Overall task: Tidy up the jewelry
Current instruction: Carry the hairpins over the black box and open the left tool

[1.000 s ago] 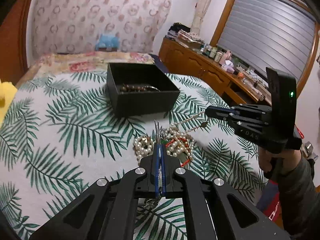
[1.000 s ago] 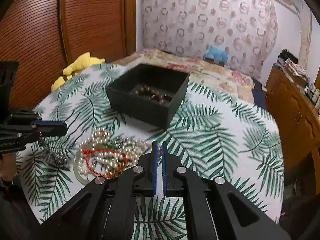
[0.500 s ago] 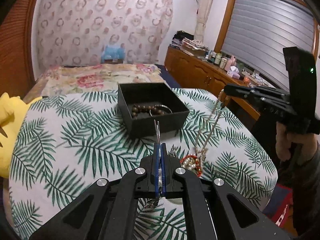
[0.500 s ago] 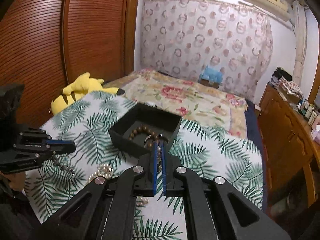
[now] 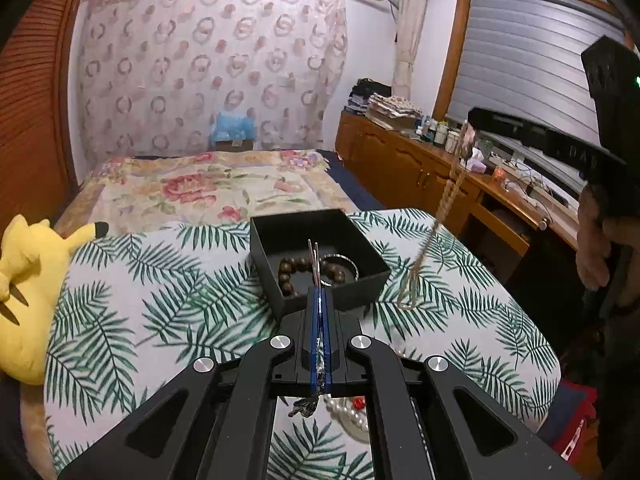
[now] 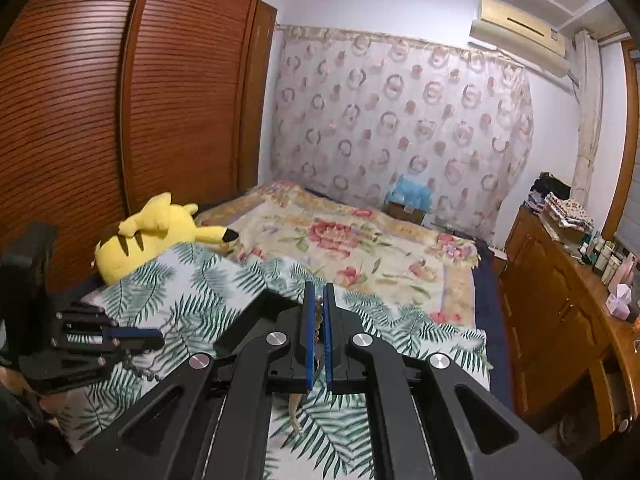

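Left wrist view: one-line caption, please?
Right gripper dangles a chain beside the black box; left gripper pinches another chain.

Bedroom, dim and warm-lit. At ten o'clock, tall louvred wooden wardrobe doors (image 6: 132,112), reddish brown. At twelve, sheer curtain (image 5: 208,68) printed with rings and dots, covering the far wall; pale blue bundle (image 5: 235,128) at its foot. Above, toward one o'clock, wall-mounted air conditioner (image 6: 520,26) on a pale wall. At two o'clock, window with grey roller shutter (image 5: 532,68) in a wooden frame. Beneath it, at three, long wooden sideboard (image 5: 404,164) crowded with folded cloth, bottles and jars. Centre, bed with floral quilt (image 5: 200,188); nearer, palm-leaf cover (image 5: 132,300). At nine o'clock, yellow plush toy (image 5: 28,276) lying at the edge.
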